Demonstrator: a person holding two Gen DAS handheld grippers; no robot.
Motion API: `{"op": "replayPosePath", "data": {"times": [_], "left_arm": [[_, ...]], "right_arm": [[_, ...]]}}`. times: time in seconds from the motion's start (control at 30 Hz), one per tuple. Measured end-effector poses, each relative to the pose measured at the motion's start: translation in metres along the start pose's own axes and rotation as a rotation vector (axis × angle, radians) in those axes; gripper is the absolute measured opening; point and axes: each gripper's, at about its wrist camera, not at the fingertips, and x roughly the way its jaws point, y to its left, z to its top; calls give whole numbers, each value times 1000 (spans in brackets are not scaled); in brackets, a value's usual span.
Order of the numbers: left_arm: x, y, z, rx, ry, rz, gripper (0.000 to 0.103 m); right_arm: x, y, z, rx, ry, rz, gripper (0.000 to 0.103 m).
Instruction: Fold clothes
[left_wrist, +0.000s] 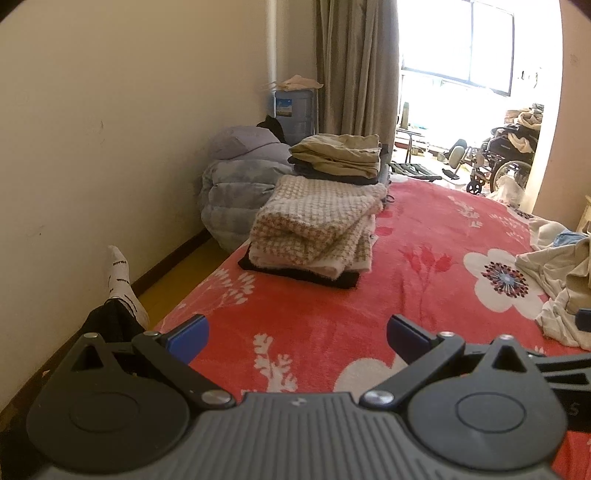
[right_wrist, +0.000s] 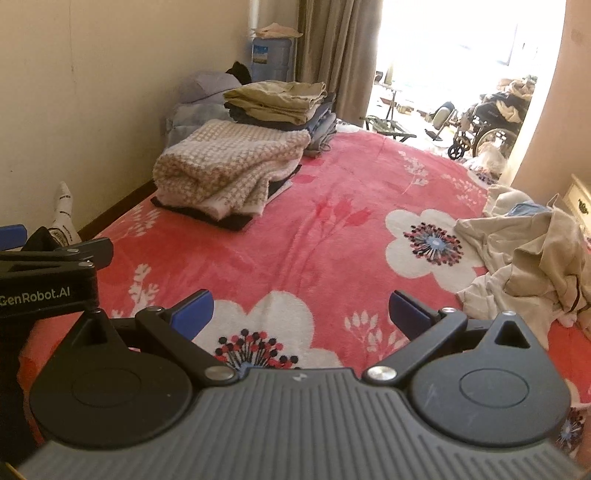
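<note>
A heap of unfolded cream and beige clothes (right_wrist: 532, 258) lies at the right side of the red floral bed cover (right_wrist: 314, 229); it also shows in the left wrist view (left_wrist: 561, 280). A folded checked beige blanket (left_wrist: 317, 225) on a black garment sits at the bed's left; behind it is a stack of folded khaki and dark clothes (left_wrist: 340, 155). Both show in the right wrist view, the blanket (right_wrist: 229, 170) and the stack (right_wrist: 280, 99). My left gripper (left_wrist: 297, 339) is open and empty above the bed cover. My right gripper (right_wrist: 301, 314) is open and empty, left of the heap.
A grey padded jacket (left_wrist: 240, 184) lies on the floor by the wall, with a water jug (left_wrist: 293, 110) behind it. A leg in a white sock (left_wrist: 122, 284) is at the bed's left edge. A wheelchair (left_wrist: 498, 162) stands beyond the bed near the bright window.
</note>
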Motion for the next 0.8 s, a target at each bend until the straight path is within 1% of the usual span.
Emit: {"op": "replayPosePath", "data": {"times": [0.17,0.27,0.37,0.47,0.53,0.57,0.63,0.7,0.8], "left_arm": [[3,-1,0,-11,3,11,103],[1,-1,5,-1,10,25,103],[-10,-2,9,29,-11,68,103],[-23,-4,11,74,-65,123,103],[-22,-6,11,109,-81,120,103],[-20,-7,12,109,-77,115,103],[-13,-5,9,70,-69,92,103],[-5,-2,3,42,-47,60,103],[6,6,-5,39,-3,41,103]], "right_arm": [[-1,-3,-3,-8,4,-9,102],[0,-8,-5,-20,6,-20,102],[1,-20,-6,23,11,-14,102],[2,-33,-4,104,17,-12,102],[-2,-39,-3,146,9,-8,102],[-6,-40,-6,143,3,-13,102],[-14,-43,-10,137,-8,-22,102],[-19,-39,-16,85,-13,-34,102],[-11,-28,-18,51,21,-30,102]]}}
